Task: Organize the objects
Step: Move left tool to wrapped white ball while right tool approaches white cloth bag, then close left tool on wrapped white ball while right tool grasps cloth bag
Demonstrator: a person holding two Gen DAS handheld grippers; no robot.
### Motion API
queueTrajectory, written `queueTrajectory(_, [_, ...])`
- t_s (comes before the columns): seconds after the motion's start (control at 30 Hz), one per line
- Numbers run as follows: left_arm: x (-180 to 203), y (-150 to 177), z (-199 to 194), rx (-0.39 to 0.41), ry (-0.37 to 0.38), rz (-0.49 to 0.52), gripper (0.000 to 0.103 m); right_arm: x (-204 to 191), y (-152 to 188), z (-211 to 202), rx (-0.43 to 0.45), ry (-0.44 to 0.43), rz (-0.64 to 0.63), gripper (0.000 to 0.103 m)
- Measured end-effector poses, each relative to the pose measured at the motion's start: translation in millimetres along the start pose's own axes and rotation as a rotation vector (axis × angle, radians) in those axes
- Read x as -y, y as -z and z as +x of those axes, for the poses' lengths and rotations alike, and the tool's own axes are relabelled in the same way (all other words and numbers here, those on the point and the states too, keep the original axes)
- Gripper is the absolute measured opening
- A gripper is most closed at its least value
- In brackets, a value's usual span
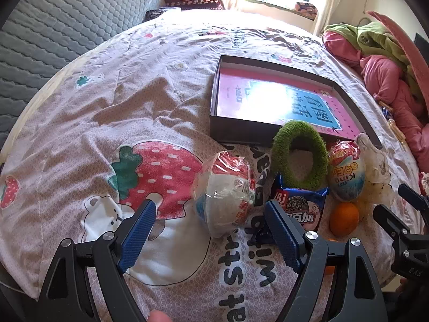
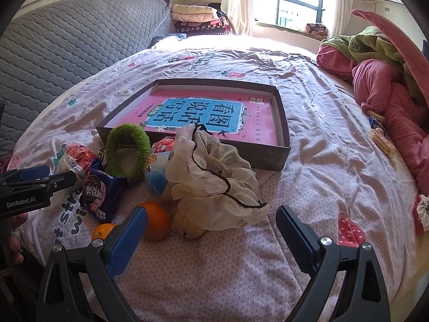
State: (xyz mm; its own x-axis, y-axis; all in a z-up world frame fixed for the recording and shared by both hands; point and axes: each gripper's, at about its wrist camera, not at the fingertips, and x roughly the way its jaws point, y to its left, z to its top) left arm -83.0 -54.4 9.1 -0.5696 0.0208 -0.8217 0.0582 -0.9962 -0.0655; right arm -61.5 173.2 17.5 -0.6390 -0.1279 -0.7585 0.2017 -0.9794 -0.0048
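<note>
A dark shallow box (image 1: 236,130) (image 2: 284,158) with a pink book (image 1: 241,99) (image 2: 214,118) inside lies on the bed. In front of it lie a wrapped toy egg (image 1: 225,196) (image 2: 75,158), a green fuzzy ring (image 1: 299,155) (image 2: 127,151), a blue cookie pack (image 1: 303,209) (image 2: 97,196), a second egg (image 1: 346,171) (image 2: 158,171), an orange (image 1: 344,218) (image 2: 156,220), a small orange (image 2: 103,231) and a white mesh bag (image 2: 214,179). My left gripper (image 1: 210,210) is open, the wrapped egg between its fingertips. My right gripper (image 2: 211,216) is open, just short of the mesh bag.
The bed has a strawberry-print sheet (image 1: 107,107) (image 2: 335,161). A grey quilted headboard (image 2: 67,40) stands at the left. Pink and green clothes (image 2: 388,80) are piled at the right edge. Folded blankets (image 2: 198,16) sit by the window. Small snack packets (image 2: 380,134) lie near the clothes.
</note>
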Motion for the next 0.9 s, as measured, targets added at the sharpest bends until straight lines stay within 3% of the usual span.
queueTrajectory(0.47, [-1, -11, 20, -0.051, 0.002, 0.005, 0.084, 4, -14, 25, -0.029, 0.008, -0.042, 0.094])
queueTrajectory(0.8, [2, -17, 31, -0.077, 0.017, 0.015, 0.084, 11, -21, 46, -0.089, -0.008, -0.040, 0.080])
queueTrajectory(0.9, [3, -18, 33, -0.081, 0.017, 0.021, 0.084, 11, -23, 49, -0.097, -0.014, -0.036, 0.072])
